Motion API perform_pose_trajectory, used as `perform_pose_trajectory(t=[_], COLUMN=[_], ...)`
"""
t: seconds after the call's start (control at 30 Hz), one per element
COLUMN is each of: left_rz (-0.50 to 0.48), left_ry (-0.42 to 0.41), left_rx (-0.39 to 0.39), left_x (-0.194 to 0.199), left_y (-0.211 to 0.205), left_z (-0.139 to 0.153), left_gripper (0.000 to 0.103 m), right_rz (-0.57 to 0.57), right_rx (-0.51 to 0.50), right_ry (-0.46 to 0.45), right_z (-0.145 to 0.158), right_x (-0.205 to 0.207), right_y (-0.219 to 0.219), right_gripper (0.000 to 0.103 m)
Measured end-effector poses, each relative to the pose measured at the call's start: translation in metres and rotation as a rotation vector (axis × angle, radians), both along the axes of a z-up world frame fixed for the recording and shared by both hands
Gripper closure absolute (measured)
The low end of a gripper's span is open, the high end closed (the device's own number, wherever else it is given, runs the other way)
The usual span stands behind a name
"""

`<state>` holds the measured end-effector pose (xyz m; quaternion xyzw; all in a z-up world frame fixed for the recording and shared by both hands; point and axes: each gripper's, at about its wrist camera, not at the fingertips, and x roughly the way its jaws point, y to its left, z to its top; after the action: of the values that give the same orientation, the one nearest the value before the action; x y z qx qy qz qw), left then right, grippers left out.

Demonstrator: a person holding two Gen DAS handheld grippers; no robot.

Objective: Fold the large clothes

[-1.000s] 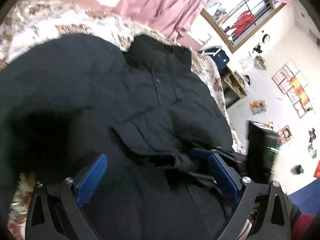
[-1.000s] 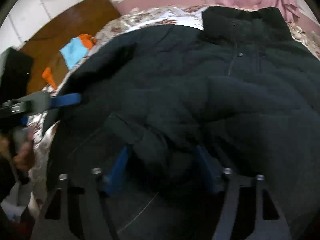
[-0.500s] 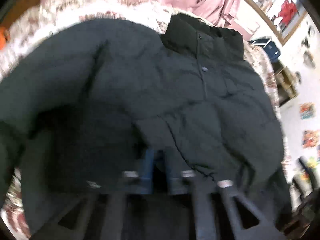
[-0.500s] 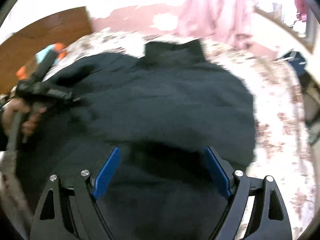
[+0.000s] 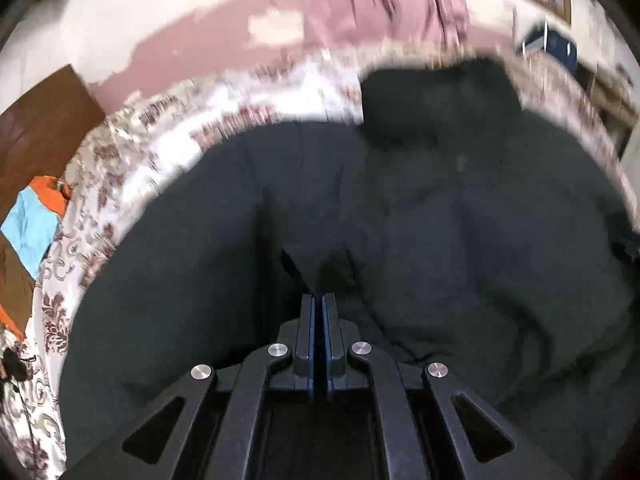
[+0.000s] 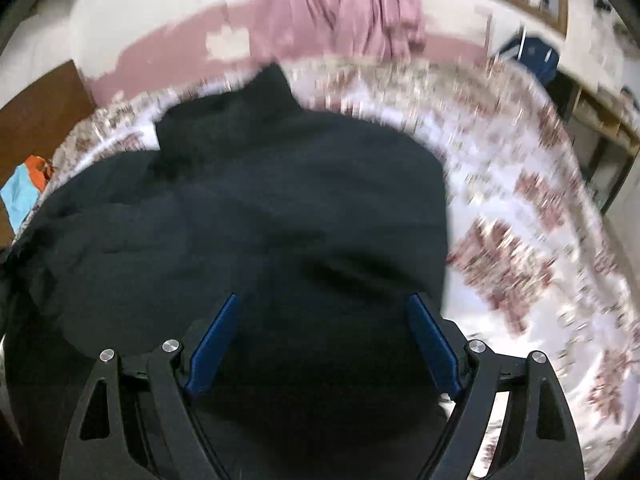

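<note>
A large black padded jacket lies on a floral bedspread, collar toward the far wall. My left gripper is shut, its blue pads pressed together on a fold of the jacket's fabric near the lower middle. In the right wrist view the jacket fills the centre, and my right gripper is open just above its lower part, holding nothing. The bedspread shows bare to the right of the jacket.
A pink curtain hangs on the far wall. Orange and blue cloth lies on a wooden surface left of the bed. A blue bag and shelves stand at the right.
My left gripper has closed on a fold of the jacket. My right gripper has opened, let go of the jacket and shifted right, so bare bedspread now shows.
</note>
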<state>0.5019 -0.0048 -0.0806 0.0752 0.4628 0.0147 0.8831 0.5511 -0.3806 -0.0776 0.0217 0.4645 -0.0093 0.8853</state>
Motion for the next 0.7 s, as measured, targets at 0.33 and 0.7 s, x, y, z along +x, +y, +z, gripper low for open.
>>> perform_pose_trajectory(t=[0.33, 0.7], left_rz=[-0.004, 0.153], left_ry=[-0.027, -0.287], left_rx=[-0.029, -0.337], left_x=[-0.007, -0.119], left_y=[0.014, 0.081], left_z=[-0.02, 0.027], left_gripper=[0.095, 0.003], right_rz=[0.01, 0.188], right_rx=[-0.052, -0.103], right_ry=[-0.094, -0.136], right_z=[-0.025, 0.037], right_x=[-0.011, -0.038], right_y=[0.017, 0.101], right_gripper=[0.018, 0.016])
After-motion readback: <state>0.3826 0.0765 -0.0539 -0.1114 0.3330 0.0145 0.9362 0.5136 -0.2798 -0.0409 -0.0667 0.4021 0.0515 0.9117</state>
